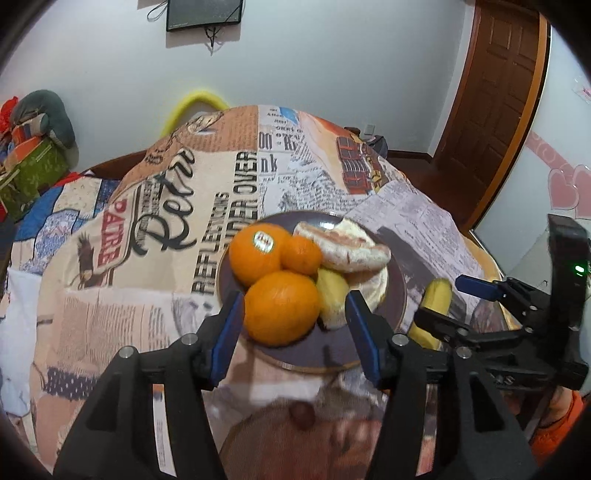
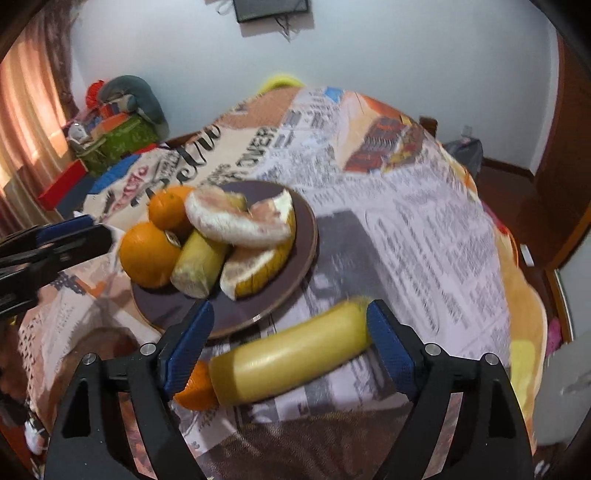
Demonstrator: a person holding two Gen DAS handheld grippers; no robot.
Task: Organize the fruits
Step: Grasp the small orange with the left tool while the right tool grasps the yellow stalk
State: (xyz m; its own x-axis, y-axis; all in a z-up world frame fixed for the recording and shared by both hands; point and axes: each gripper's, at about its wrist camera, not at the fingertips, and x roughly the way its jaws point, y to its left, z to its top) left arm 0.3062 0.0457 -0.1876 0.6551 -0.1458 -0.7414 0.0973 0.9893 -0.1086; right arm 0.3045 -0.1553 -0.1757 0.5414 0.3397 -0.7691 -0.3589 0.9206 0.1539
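Left gripper: your left gripper (image 1: 295, 325) stands with its jaws apart around the nearest orange (image 1: 281, 307); a gap shows between the blue pads (image 1: 227, 332) and the fruit on both sides, so nothing is pinched
Right gripper: your right gripper (image 2: 291, 345) is spread wide over the banana (image 2: 291, 356); whether its pads (image 2: 391, 345) touch the fruit the blurred right wrist view does not settle
Banana: it lies on the tablecloth (image 2: 424, 229), just beside the plate (image 2: 295, 266) and off it, running crosswise between your right jaws
Small orange by the banana: one orange (image 2: 197, 389) sits on the cloth at the banana's near end, partly behind your left-hand pad in the right wrist view
Plate: a dark round plate holds three oranges, among them one with a sticker (image 1: 255, 254) and a smaller one (image 1: 301, 254), plus a second peeled banana piece (image 2: 199, 264)
Pomelo: peeled wedges of pomelo (image 2: 240, 221) are stacked on the far side of the plate, touching the oranges
Table: the newspaper-print cloth covers the whole round top
Background: a dark screen (image 1: 204, 14) hangs on the white wall and a brown door (image 1: 495, 110) stands to the right
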